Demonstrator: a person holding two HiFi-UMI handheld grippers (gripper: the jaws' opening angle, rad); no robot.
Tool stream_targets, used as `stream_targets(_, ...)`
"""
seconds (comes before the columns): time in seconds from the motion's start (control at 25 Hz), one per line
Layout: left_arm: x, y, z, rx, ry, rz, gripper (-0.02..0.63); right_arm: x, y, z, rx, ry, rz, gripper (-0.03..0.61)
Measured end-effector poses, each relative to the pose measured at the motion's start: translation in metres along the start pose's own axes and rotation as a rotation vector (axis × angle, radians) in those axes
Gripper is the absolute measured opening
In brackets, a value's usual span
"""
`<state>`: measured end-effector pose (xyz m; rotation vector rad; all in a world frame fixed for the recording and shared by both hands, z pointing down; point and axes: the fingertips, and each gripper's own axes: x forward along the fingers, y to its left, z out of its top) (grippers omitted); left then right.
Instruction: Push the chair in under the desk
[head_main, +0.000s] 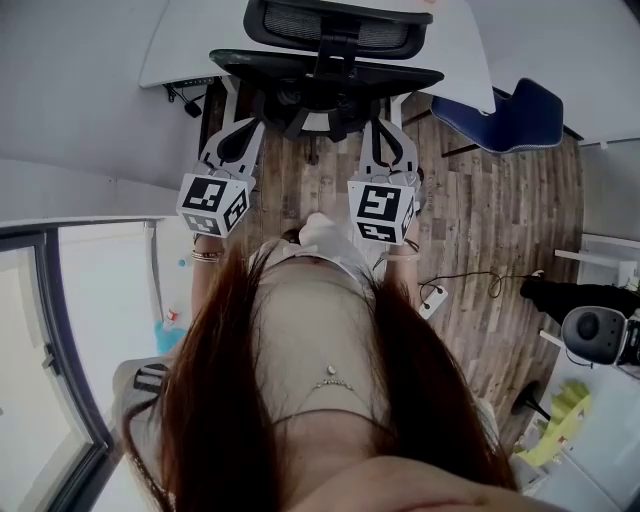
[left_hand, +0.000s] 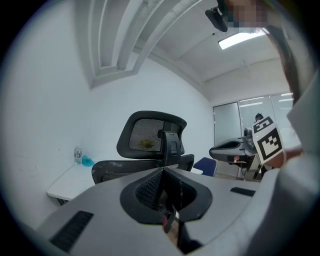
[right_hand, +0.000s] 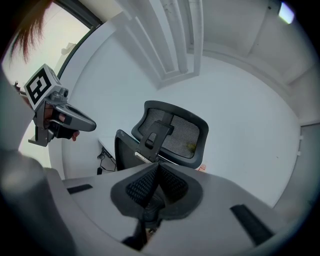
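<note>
Both shut and empty, likely to serve as blunt pushers, the left gripper (head_main: 240, 135) and right gripper (head_main: 385, 140) are aiming at the chair (head_main: 325, 75) back; it is sitting partly under the far desk (head_main: 180, 45) -- contact unclear

The surface (head_main: 175, 45) lies behind the chair (head_main: 330, 75); a second chair (head_main: 510, 115) stands right of it; left gripper (head_main: 243, 128) and right gripper (head_main: 383, 132) sit just before the chair's back, side by side.

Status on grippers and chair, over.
Left gripper and right gripper shut, empty, behind chair. Chair back at desk edge. Blue chair off right, clear.
</note>
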<state>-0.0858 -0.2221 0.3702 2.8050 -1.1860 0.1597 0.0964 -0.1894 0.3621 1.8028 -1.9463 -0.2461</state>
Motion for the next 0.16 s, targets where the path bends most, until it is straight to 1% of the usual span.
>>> stream_targets(0.16, 0.0007, -0.005, 0.0069, -0.02, -0.041, -0.006, 0.005, -0.0006, -0.0043, -0.0006, -0.005, 0.001, -0.001, 0.026)
